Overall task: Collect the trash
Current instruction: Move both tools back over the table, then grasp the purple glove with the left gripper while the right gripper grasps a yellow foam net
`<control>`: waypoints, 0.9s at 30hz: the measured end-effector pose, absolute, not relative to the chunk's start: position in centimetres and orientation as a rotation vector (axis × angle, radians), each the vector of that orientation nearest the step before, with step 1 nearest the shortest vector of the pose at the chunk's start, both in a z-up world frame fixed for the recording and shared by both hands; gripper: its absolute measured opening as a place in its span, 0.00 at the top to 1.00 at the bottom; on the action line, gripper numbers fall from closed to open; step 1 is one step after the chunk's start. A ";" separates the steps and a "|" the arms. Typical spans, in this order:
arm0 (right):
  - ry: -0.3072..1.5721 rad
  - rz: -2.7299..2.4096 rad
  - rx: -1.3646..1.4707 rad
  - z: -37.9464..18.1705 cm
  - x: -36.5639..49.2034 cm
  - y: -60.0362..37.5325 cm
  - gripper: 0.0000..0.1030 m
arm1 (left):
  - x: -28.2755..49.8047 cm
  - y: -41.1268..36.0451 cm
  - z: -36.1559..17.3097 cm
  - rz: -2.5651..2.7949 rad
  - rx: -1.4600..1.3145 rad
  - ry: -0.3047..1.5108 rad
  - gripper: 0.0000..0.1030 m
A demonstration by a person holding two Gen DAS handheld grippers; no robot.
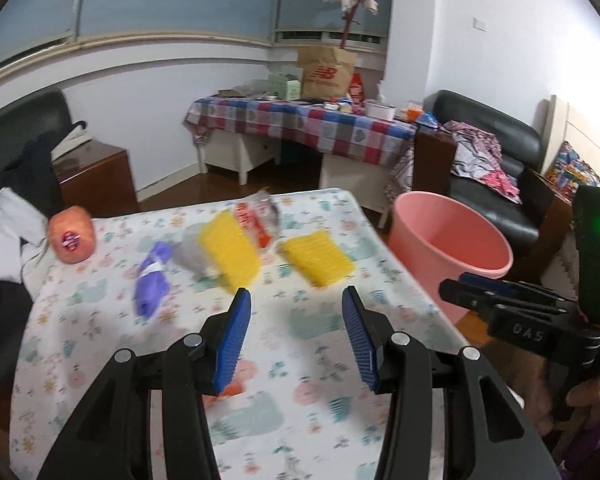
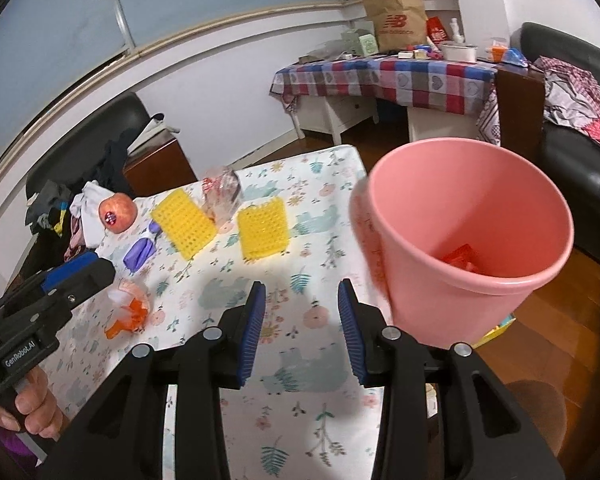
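A pink bin [image 2: 472, 240] stands at the table's right edge with a red wrapper [image 2: 462, 258] inside; it also shows in the left wrist view [image 1: 448, 240]. On the floral table [image 2: 300, 380] lie two yellow pads [image 2: 184, 224] [image 2: 264, 228], a clear plastic wrapper [image 2: 222, 192], a purple wrapper [image 2: 140, 252], an apple [image 2: 117, 208] and an orange-and-clear wrapper [image 2: 130, 308]. My left gripper [image 1: 296, 304] is open and empty above the table, just above the orange wrapper [image 1: 230, 390]. My right gripper [image 2: 302, 300] is open and empty beside the bin.
A checked-cloth table [image 2: 384, 76] with a paper bag [image 2: 396, 20] and clutter stands at the back. Black sofas [image 1: 492, 160] with clothes flank the room. A wooden side table [image 1: 96, 176] stands at the left.
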State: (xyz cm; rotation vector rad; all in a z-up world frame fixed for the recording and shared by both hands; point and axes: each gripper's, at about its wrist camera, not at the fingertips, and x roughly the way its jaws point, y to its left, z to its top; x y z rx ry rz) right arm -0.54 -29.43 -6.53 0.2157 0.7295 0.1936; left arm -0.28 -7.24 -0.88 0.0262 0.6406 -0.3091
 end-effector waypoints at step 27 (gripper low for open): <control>0.819 0.292 0.173 -9.1 2.2 -25.1 0.63 | 7.9 1.8 -5.8 -0.061 -0.044 0.750 0.58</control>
